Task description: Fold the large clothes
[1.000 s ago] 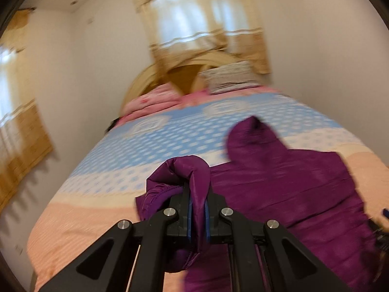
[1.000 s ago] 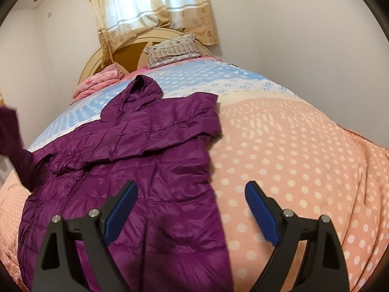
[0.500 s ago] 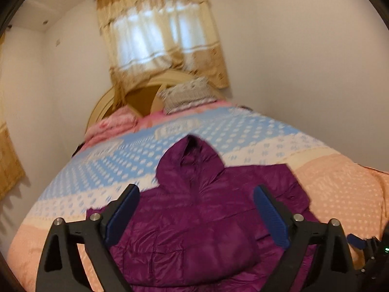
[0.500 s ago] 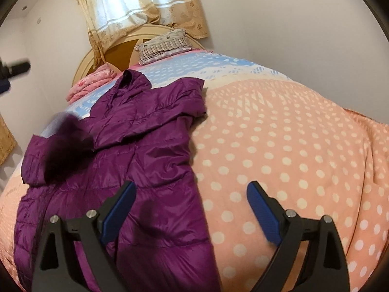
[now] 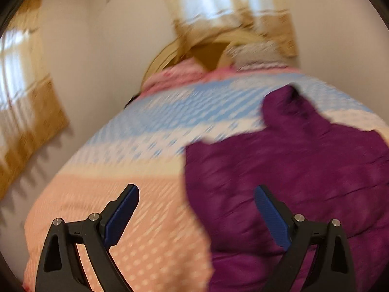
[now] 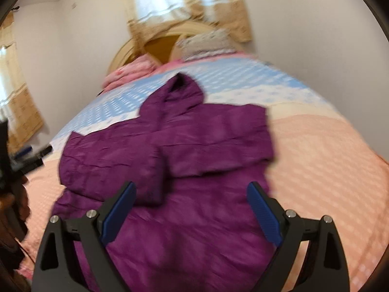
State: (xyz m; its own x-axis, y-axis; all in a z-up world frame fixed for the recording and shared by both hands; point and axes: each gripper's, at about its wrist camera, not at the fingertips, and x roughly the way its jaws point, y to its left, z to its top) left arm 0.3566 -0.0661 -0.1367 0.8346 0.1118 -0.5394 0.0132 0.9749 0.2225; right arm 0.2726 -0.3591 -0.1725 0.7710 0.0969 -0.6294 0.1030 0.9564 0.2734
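A purple hooded puffer jacket [image 6: 199, 150] lies flat on the bed, hood toward the headboard, both sleeves folded across its front. It also shows at the right of the left wrist view [image 5: 304, 165]. My left gripper [image 5: 197, 214] is open and empty above the jacket's left edge and the peach bedspread. My right gripper [image 6: 190, 209] is open and empty above the jacket's lower body. Both views are motion-blurred.
The bed [image 6: 328, 170] has a peach and blue dotted cover. Pink bedding [image 6: 131, 73] and a grey pillow [image 6: 206, 41] lie by the wooden headboard [image 6: 158, 43]. Curtained windows [image 5: 231, 4] stand behind it and on the left wall. The left gripper's body shows at the right wrist view's left edge [image 6: 14, 170].
My left gripper let go of the sleeve it held a second ago, opened, then swung left. The sleeve now lies across the jacket. My right gripper moved left over the jacket.
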